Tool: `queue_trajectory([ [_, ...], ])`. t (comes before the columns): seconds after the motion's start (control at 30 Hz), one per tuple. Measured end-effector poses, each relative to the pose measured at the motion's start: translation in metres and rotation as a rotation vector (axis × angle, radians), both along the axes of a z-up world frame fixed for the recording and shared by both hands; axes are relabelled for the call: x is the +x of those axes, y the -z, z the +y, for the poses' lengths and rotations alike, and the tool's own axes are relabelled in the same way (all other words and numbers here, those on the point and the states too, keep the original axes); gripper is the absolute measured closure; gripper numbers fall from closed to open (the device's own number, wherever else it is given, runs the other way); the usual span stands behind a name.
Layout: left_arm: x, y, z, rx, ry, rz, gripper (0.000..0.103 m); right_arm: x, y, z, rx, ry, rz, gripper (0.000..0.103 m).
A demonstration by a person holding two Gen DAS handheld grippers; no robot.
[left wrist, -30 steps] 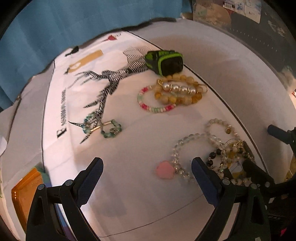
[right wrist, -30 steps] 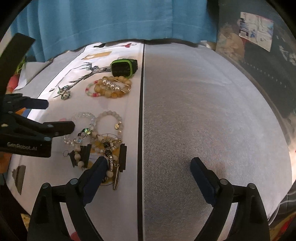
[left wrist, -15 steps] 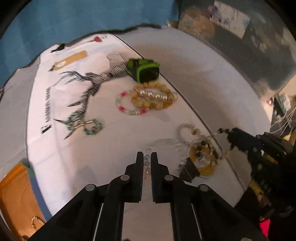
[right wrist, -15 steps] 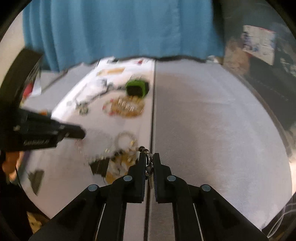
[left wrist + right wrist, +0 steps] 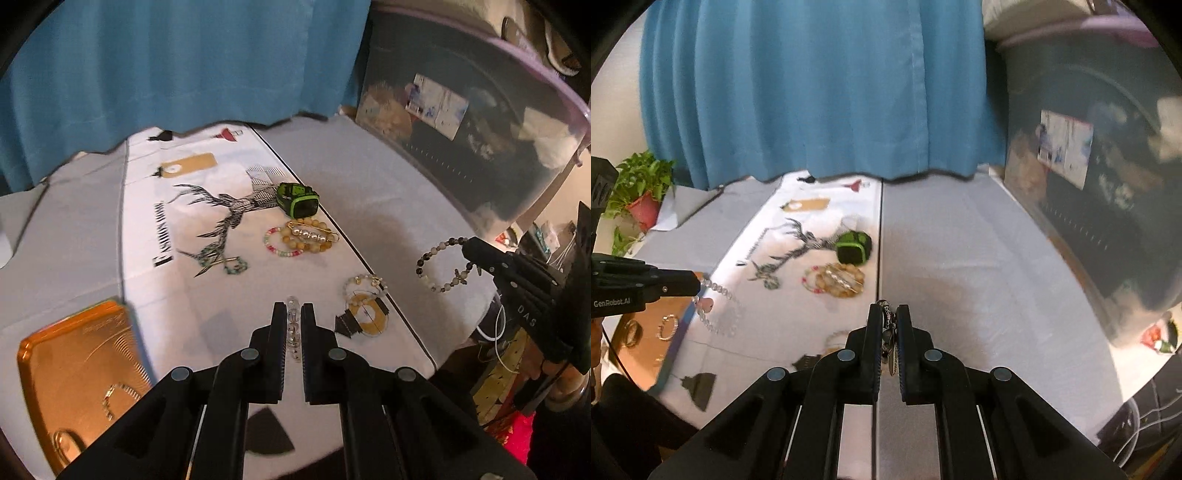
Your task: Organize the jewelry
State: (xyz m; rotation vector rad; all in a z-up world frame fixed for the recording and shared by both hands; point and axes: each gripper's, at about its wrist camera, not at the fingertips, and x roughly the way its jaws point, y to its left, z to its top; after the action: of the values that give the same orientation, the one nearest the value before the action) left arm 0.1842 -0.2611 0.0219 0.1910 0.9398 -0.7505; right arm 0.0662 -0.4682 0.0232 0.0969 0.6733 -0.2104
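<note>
Both tools are clamped on bracelets and held above the bench (image 5: 369,192): the left tool (image 5: 293,325) pinches the clear bead bracelet (image 5: 716,306), the right tool (image 5: 889,325) the dark bead bracelet (image 5: 439,266). This looks like the carry step; next each wants moving over the orange tray (image 5: 66,365) at the left, then release, keeping the dangling strands apart

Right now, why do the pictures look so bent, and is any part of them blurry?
Both are fisheye views, so the blue curtain and table edges bow outward, with dark corners. Left wrist view: fairly sharp; the orange tray glares under warm light. Right wrist view: softer, the storage bin at right smeared, the jewelry fuzzy.
</note>
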Motion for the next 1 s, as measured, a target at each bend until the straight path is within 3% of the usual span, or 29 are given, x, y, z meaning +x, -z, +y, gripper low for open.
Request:
queue_trajectory([
  [0.17, -0.039, -0.022, 0.038, -0.025, -0.009, -0.046, 0.098, -0.026, -0.025, 0.032, -0.035, -0.037, -0.021, 0.095],
  [0.4, -0.1, -0.042, 0.107, -0.066, -0.062, -0.092, 0.098, -0.073, -0.026, 0.09, -0.051, -0.108, 0.0, 0.095],
  [0.7, -0.175, -0.039, 0.203, -0.075, -0.188, -0.135, 0.098, -0.129, -0.013, 0.166, -0.05, -0.242, 0.051, 0.095],
  [1.0, -0.208, -0.034, 0.257, -0.128, -0.27, -0.132, 0.098, -0.153, -0.017, 0.231, -0.081, -0.378, 0.055, 0.095],
])
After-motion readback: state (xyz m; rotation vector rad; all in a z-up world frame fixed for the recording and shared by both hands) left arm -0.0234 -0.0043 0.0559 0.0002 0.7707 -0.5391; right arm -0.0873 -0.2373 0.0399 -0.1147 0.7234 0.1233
